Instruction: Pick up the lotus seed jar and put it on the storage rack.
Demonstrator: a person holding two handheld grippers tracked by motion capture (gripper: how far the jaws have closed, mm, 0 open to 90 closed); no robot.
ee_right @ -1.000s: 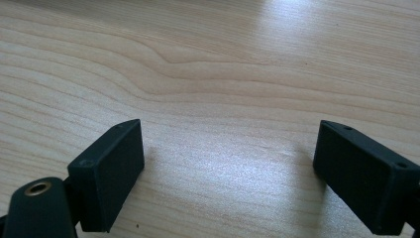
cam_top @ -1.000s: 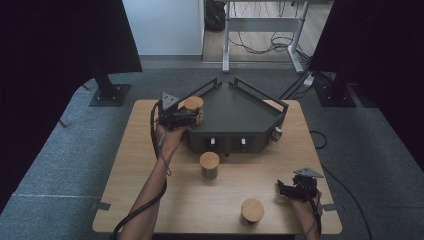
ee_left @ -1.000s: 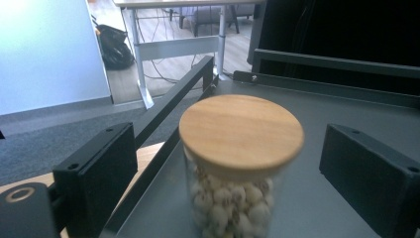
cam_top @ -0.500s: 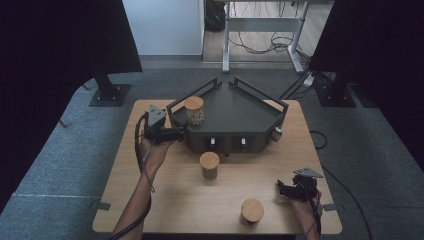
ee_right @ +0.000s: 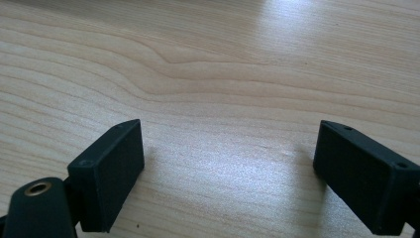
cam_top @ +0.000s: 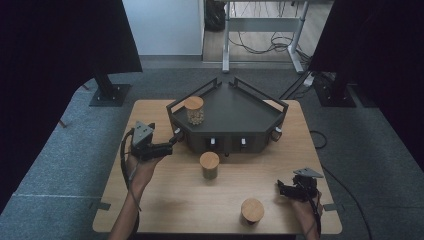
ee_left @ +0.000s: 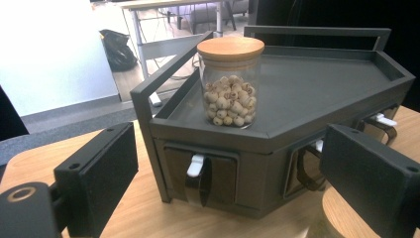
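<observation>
Both tongs gape, released: left tongs (cam_top: 172,146) beside the tray (cam_top: 260,102), right tongs (cam_top: 281,189) seemingly over bare table (cam_top: 170,200).

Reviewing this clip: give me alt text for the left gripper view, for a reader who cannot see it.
A glass jar with a wooden lid, half full of pale beads, stands on a dark angular tray on a wooden table. The left gripper has its black jaws wide open and empty, either side of the tray's front face.
</observation>
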